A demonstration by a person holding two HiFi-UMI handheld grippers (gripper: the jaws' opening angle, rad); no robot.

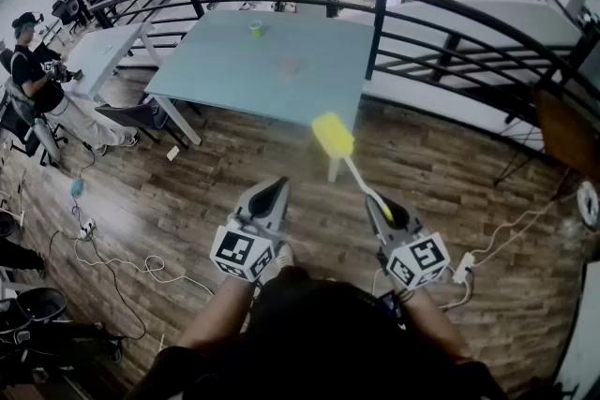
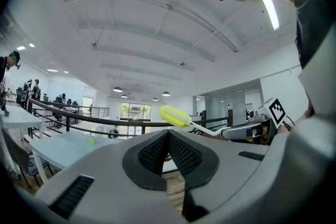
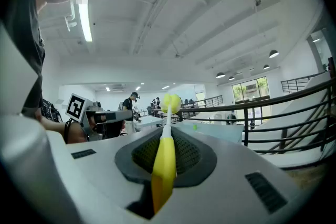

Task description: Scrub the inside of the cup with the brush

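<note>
Brush (image 1: 345, 155) sticks forward from the right tool (image 1: 379, 203), whose jaws pinch its yellow handle, sponge head out front. The cup (image 1: 256, 29), small and green, stands well apart on the far side of the counter (image 1: 216, 75). The left tool (image 1: 272, 192) is pressed together on nothing. The step in hand looks like the approach: walk up, spread the left tool to steady the cup by its wall, then lower the sponge head straight into the mouth, handle firmly pinched.
</note>
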